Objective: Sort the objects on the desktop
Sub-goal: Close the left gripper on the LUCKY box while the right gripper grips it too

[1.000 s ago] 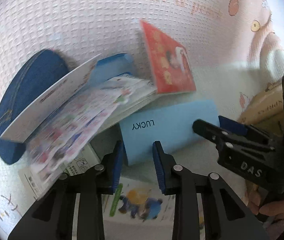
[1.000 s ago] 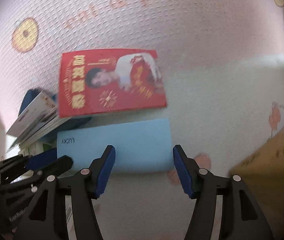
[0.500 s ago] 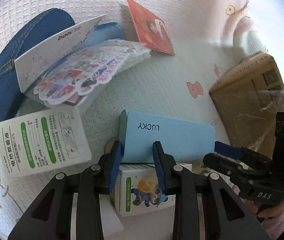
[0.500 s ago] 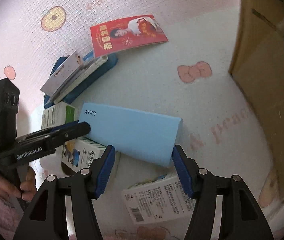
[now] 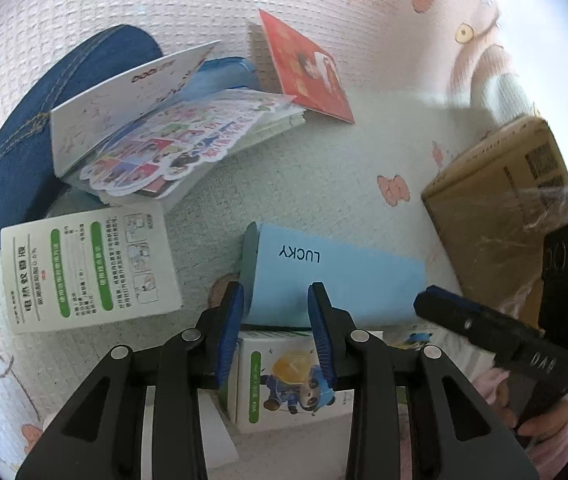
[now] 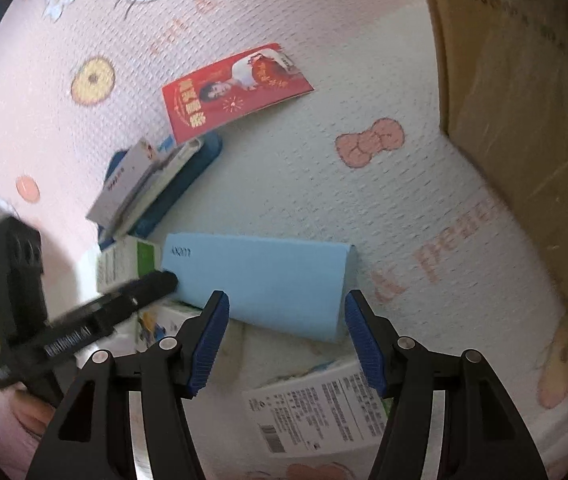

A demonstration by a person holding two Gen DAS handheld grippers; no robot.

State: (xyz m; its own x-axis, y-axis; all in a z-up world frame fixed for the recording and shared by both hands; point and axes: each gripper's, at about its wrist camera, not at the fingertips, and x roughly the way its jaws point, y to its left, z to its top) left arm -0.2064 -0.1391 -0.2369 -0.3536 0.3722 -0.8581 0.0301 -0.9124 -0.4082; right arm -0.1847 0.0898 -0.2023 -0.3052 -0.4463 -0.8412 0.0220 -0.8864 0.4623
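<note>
- Left wrist view first: the left gripper (image 5: 274,312) looks clamped on the near-left corner of the light blue LUCKY box (image 5: 336,276), one pad on its short end face and the other over its top.
- Blue box sits tilted, its near edge propped on the cartoon-panda carton (image 5: 296,384), between the green-label carton (image 5: 88,268) and the cardboard box (image 5: 504,216).
- Right gripper (image 6: 286,340) is spread wide, holding nothing, hovering just short of the box's near edge, as the right wrist view shows.
- My take on doing it well: keep the left pinch firm so the corner grip doesn't let the box twist, and bring the right fingers around the far end before moving it anywhere, two-handed beats one here.
- Watch the cartons underneath, they'd probably shift if the box drags.
- Containers: only the outside of the cardboard box shows, taped over, so can't tell what's in it.
- Booklet pile (image 5: 172,140) rests on something blue, maybe a tray, hard to say; red card (image 5: 308,72) lies beside it.
</note>
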